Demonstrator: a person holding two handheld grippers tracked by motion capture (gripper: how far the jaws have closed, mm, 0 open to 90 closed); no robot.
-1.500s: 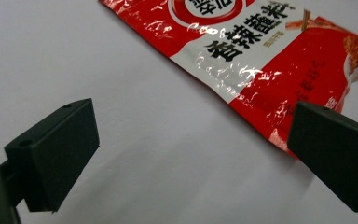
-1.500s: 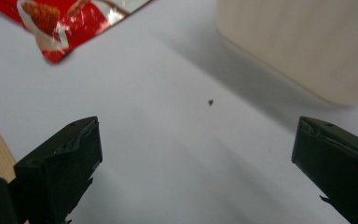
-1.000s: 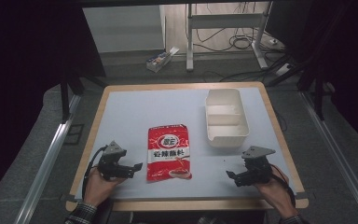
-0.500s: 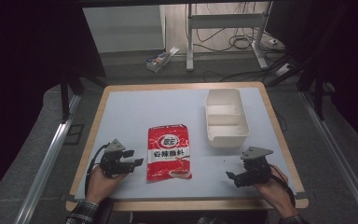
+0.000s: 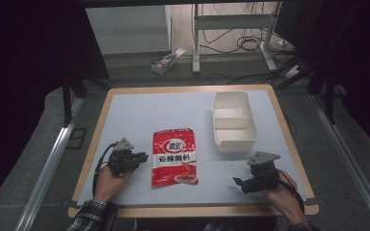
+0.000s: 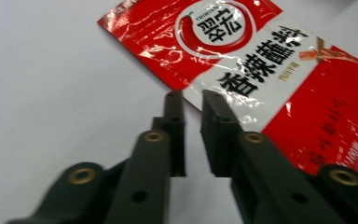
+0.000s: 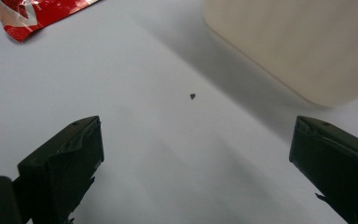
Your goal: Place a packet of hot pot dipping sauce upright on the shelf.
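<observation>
Change: left gripper [image 5: 142,157] jaws had just been closing, from wide apart a second earlier to nearly together; both hands stayed put.
Left gripper [image 6: 192,100]: clenched to a narrow slit, nothing pinched between; tips just at the near left edge of the red sauce packet [image 6: 279,70], low over the table [image 6: 51,93].
Packet [image 5: 174,156]: lay flat at the table's front centre, label up, between the two grippers.
Right gripper [image 5: 238,182]: released, jaws spread wide over bare table, well apart from the packet, empty.
Beyond: cream two-compartment box [image 5: 233,120] stood toward the right rear, near the right gripper's front.
</observation>
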